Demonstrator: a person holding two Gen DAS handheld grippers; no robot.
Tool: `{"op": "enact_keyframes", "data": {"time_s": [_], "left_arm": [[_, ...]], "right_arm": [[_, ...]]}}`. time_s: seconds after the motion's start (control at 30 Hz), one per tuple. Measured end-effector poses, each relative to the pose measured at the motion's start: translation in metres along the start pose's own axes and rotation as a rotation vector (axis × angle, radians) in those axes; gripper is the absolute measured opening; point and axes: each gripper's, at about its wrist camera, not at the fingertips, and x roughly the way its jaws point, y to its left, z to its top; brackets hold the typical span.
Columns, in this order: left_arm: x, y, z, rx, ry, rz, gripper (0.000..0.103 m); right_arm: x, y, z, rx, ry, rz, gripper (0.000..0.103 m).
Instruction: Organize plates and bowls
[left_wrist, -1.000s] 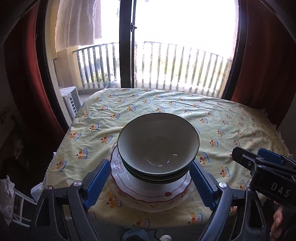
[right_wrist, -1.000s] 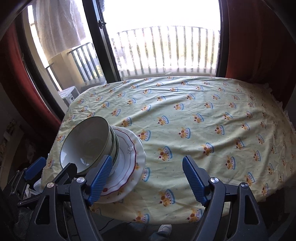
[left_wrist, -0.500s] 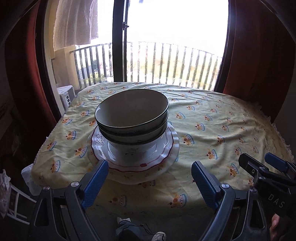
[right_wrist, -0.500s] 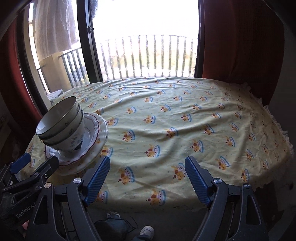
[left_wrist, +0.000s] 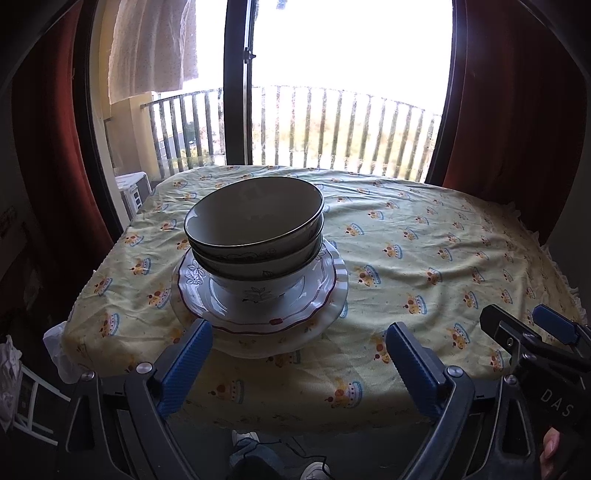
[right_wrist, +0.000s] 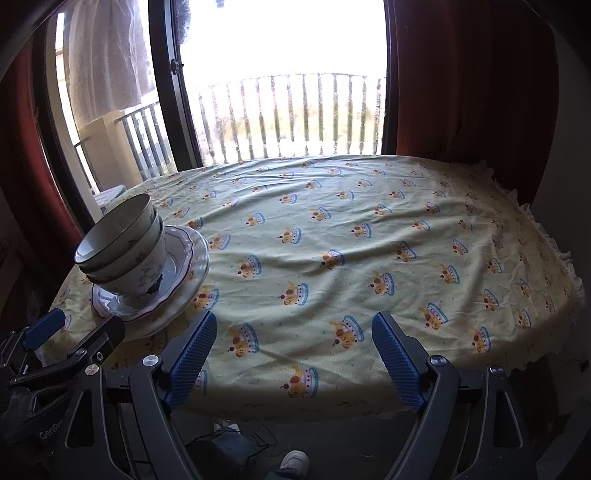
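Three nested bowls (left_wrist: 255, 221) stand on a small pile of scalloped, red-rimmed plates (left_wrist: 325, 295) near the table's front left. My left gripper (left_wrist: 299, 354) hangs just in front of the pile at the table's edge; its jaws are opening and nothing is between them. In the right wrist view the bowls (right_wrist: 122, 243) and plates (right_wrist: 184, 266) sit far left. My right gripper (right_wrist: 291, 354) is over bare cloth to their right, jaws opening and empty. Each gripper shows in the other's view: the right gripper (left_wrist: 517, 317), the left gripper (right_wrist: 86, 325).
The yellow crown-print tablecloth (right_wrist: 369, 240) covers the whole table and hangs over its near edge. Red curtains (left_wrist: 517, 110) flank a balcony door with a railing behind the table. A white crate (left_wrist: 133, 192) stands at the back left. A person's shoe (right_wrist: 293, 463) is on the floor below.
Both grippers have drawn back from the stack towards the table's near edge, so the bowls and plates now sit farther off. Both pairs of jaws stand a little wider.
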Motion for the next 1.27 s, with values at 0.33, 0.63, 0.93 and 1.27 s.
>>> {"op": "enact_keyframes", "data": {"time_s": [0.33,0.63,0.93,1.27], "left_arm": [[0.0000,-0.0032,0.0038,-0.007,-0.011,0.010,0.096],[0.0031,-0.0032,0.0068,-0.020,-0.005,0.020,0.097],[0.0054,-0.0020,0.0070,-0.030,0.002,0.034,0.098],[0.0053,-0.0026,0.0068,-0.024,-0.004,0.032,0.100]], "right_arm": [[-0.0005,-0.0026,0.0044,-0.012,-0.019,0.005,0.088],[0.0054,-0.0035,0.0080,-0.017,-0.009,0.019,0.088],[0.0084,-0.0015,0.0098,-0.029,-0.009,0.028,0.088],[0.0084,-0.0031,0.0089,-0.018,-0.004,0.023,0.088]]}}
